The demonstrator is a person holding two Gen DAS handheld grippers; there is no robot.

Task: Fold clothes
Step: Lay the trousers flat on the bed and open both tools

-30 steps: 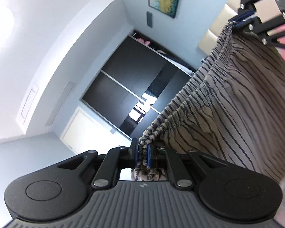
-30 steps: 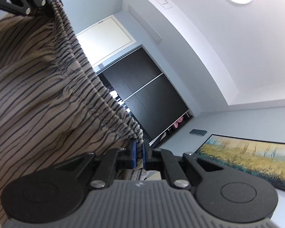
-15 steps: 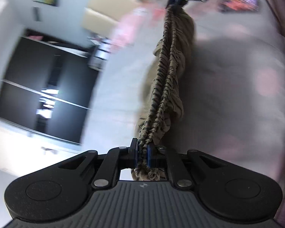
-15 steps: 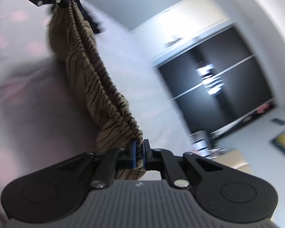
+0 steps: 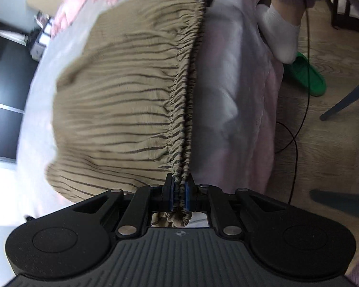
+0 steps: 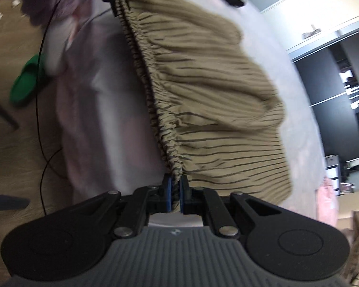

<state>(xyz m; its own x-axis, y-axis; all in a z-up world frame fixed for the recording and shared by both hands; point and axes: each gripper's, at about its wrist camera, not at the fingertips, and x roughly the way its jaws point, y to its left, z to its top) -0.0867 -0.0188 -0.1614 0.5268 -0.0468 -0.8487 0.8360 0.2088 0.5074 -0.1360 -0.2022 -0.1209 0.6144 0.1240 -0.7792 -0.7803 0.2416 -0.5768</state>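
Grippers first: left gripper (image 5: 179, 192), black two-finger with blue pads, pinched tight on the gathered elastic waistband (image 5: 187, 110) at 6 o'clock of the left wrist view; a nub of bunched band pokes out behind the pads; right gripper (image 6: 174, 192), same build, clamped on the other end of that band at 6 o'clock of the right wrist view; each gripper also shows in the other's view, at 12 o'clock, at the far end of the band. Waistband runs taut between them, from 6 up to 12 in both views. Tan garment with thin dark stripes (image 5: 122, 100) spreads away from the band, toward 9 o'clock in the left view and 3 o'clock in the right (image 6: 215, 100); it lies rumpled on the pale pink bed cover (image 5: 229, 79), far edge humped and blurred. Off the bed edge: wood floor (image 5: 323, 129), thin black cable (image 5: 307, 71), person's white-socked foot (image 5: 278, 31) in a green slipper (image 5: 308, 76) near 2 o'clock, left view. Farthest: dark sliding wardrobe (image 6: 332, 95) at 3 o'clock, right view.
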